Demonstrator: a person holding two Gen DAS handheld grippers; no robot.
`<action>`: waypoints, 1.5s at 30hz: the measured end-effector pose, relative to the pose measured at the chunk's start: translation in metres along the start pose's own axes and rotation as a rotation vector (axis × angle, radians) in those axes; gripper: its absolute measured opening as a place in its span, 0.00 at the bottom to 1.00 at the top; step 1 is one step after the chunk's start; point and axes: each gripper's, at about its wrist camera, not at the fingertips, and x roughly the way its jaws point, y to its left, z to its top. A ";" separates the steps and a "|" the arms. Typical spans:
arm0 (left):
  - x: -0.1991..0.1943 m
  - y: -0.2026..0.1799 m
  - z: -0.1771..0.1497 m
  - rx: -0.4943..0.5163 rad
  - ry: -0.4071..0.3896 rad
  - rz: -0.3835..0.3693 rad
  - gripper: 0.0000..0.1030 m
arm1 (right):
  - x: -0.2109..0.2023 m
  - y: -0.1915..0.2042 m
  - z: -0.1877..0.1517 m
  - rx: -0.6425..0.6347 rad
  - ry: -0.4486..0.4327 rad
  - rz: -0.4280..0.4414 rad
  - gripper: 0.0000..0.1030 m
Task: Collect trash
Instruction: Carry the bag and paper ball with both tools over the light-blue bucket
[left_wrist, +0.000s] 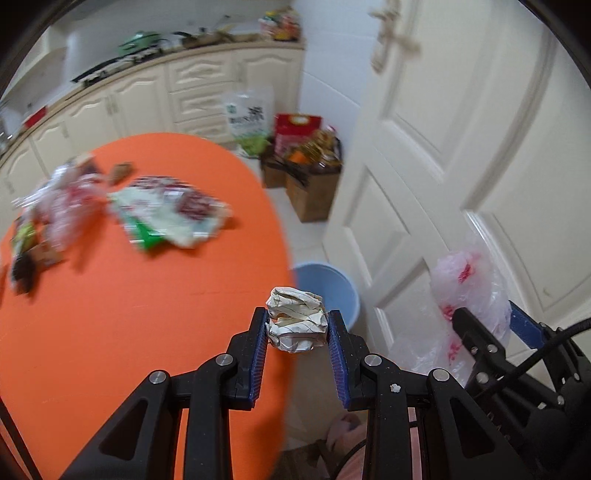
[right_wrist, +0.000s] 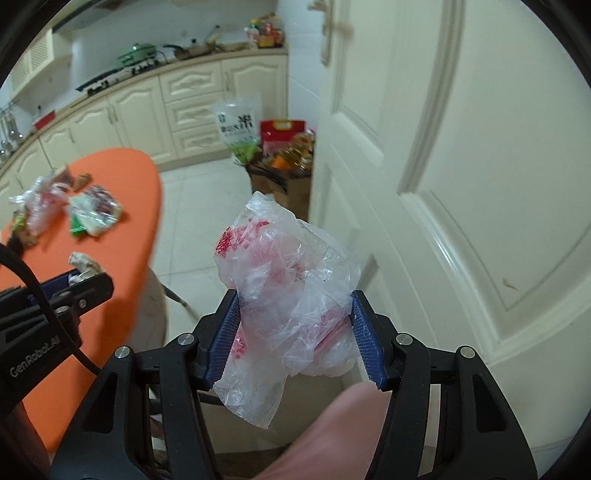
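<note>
My left gripper (left_wrist: 297, 320) is shut on a crumpled ball of lined paper (left_wrist: 295, 317), held over the right edge of the orange table (left_wrist: 110, 314). Just beyond it on the floor stands a light blue bin (left_wrist: 332, 284). My right gripper (right_wrist: 293, 306) is shut on a clear plastic bag with red print (right_wrist: 288, 280), held above the tiled floor beside the white door (right_wrist: 461, 184). That bag (left_wrist: 469, 284) and right gripper show at the right of the left wrist view. The left gripper (right_wrist: 79, 275) with the paper ball (right_wrist: 82, 263) appears at the left of the right wrist view.
More wrappers and plastic packets (left_wrist: 166, 210) lie on the far left part of the table. Brown paper bags full of groceries (right_wrist: 284, 173) stand on the floor by the cream cabinets (right_wrist: 147, 107). A person's leg (right_wrist: 332, 435) is below the right gripper.
</note>
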 end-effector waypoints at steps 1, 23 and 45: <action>0.009 -0.007 0.002 0.012 0.009 -0.005 0.27 | 0.005 -0.006 -0.001 0.007 0.009 -0.010 0.55; 0.248 -0.076 0.045 0.043 0.154 0.067 0.27 | 0.147 -0.067 -0.017 0.094 0.150 -0.131 0.55; 0.525 -0.027 0.075 -0.092 0.294 0.190 0.27 | 0.345 -0.034 -0.019 0.063 0.318 -0.009 0.55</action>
